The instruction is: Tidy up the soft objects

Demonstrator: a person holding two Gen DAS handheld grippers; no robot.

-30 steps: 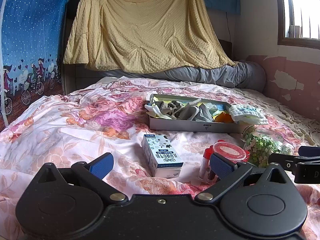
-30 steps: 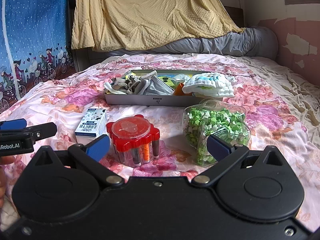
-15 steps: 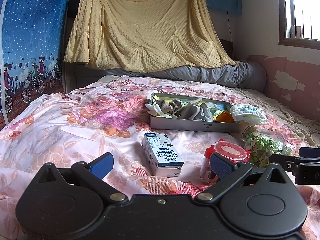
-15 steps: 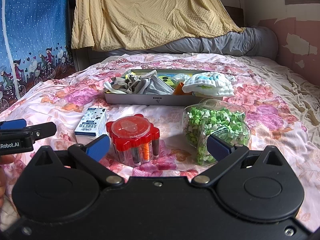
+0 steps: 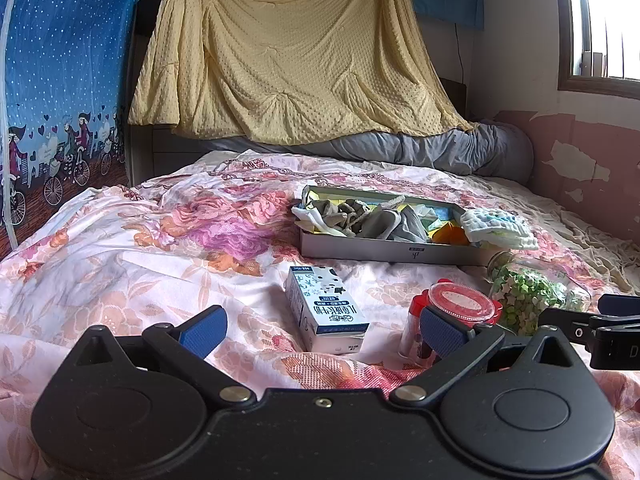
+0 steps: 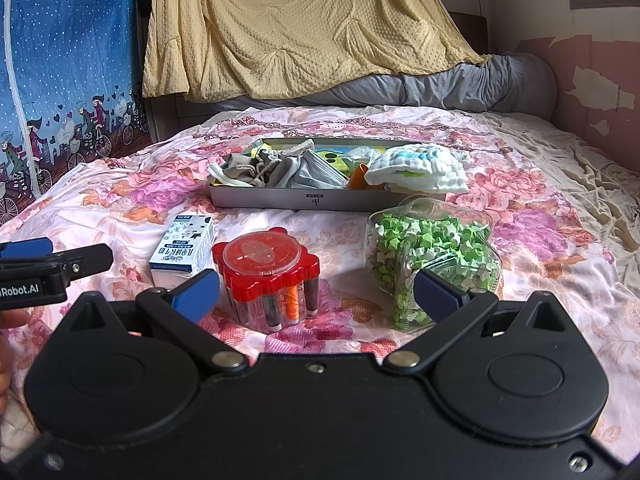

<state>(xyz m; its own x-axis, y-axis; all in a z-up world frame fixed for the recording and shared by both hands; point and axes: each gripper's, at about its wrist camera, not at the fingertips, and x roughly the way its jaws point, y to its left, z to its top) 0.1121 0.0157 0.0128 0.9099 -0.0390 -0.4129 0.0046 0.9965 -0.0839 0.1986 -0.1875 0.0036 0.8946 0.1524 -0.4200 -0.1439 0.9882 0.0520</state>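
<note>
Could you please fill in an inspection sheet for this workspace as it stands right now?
Surface: floral bedspread, rumpled.
Job's things: grey tray holding grey cloths; white quilted cloth lying over its right end.
Clutter: milk carton, red-lidded tube holder, jar of green paper stars.
Grippers: left gripper and right gripper both open, empty.
Cables: nothing seen.
Surroundings: yellow blanket hanging behind, grey bolster.

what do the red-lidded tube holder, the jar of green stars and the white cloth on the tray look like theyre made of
Red-lidded tube holder: apparently hard plastic, with a glossy red rim, a clear lid and see-through tubes.
Jar of green stars: clear glass or plastic, I cannot tell which; it glints and shows the likely folded-paper stars inside.
White cloth on the grey tray: soft quilted fabric, matte and puckered.
</note>
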